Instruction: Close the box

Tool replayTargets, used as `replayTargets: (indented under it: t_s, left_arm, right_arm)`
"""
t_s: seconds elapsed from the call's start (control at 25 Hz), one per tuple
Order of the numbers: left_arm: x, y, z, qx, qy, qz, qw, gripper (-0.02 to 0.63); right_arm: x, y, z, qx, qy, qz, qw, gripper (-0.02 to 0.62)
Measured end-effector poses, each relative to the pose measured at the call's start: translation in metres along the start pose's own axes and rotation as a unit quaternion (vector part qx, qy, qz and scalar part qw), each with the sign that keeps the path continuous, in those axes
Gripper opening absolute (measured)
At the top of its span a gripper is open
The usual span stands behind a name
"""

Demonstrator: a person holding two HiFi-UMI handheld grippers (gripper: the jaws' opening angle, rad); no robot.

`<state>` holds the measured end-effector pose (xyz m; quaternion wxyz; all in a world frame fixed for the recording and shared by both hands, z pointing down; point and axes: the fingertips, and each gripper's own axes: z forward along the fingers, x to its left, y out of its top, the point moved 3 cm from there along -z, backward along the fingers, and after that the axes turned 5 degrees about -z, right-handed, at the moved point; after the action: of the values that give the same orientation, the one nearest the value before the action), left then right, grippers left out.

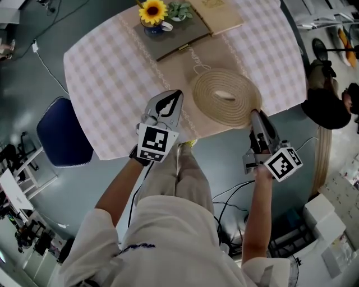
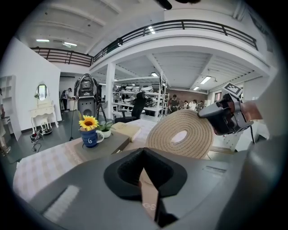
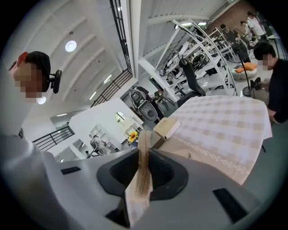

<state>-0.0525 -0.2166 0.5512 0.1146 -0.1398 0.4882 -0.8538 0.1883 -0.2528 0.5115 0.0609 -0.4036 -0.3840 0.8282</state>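
Position check, head view. Woven lid (image 1: 227, 96), round and coiled, sits on the checked cloth of the table (image 1: 112, 73), close to the near edge and right of its middle. Whether a base sits under the lid cannot be told.

Right tongs (image 1: 255, 114): tips at the lid's near-right rim. In the right gripper view the jaws are pinched on that rim, which shows edge-on as a thin woven strip (image 3: 143, 173) between them. In the left gripper view the lid (image 2: 180, 137) stands tilted, its coiled face toward the camera, with the right tongs (image 2: 203, 115) gripping its upper right rim.

Left tongs (image 1: 178, 94): over the near edge of the table, just beside the lid's left rim but not touching it. The jaws are pressed almost together, leaving only a narrow slit, with nothing gripped.

Far edge of table, well apart from both tongs:
- dark flat case (image 1: 176, 39) with a small gold clasp
- blue mug (image 1: 160, 27) holding a sunflower (image 1: 152, 10), standing on the case
- beige book-shaped box (image 1: 216, 14), touching the case on its right

Off the table: blue chair (image 1: 63, 134) by the left edge; a person (image 1: 325, 103) beyond the right edge.
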Motion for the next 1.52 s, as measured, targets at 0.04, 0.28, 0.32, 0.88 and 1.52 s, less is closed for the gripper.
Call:
replayTargets:
  t_s: [0.04,0.28,0.32,0.88,1.52]
  left_arm:
    - [0.002,-0.002,0.004,0.003,0.000,-0.002,1.0000,0.002]
    - [0.004,-0.017,0.023,0.020,-0.012,-0.002,0.9997,0.002]
    - [0.006,-0.020,0.022,0.023,-0.013,-0.001,0.9997,0.002]
    - [0.012,-0.043,0.057,0.042,-0.024,-0.022,0.9986,0.002]
    - [0.010,-0.058,0.064,0.051,-0.039,-0.018,0.9978,0.002]
  right_arm:
    - [-0.002,0.000,0.005,0.005,0.000,0.002,1.000,0.072]
    - [-0.012,-0.013,0.025,0.034,0.005,0.015,0.999,0.072]
    - [-0.011,-0.015,0.027,0.036,0.007,0.019,0.999,0.072]
    - [-0.056,-0.023,0.041,0.063,-0.019,0.032,0.997,0.071]
    - [-0.064,-0.038,0.044,0.073,-0.059,0.004,0.996,0.071]
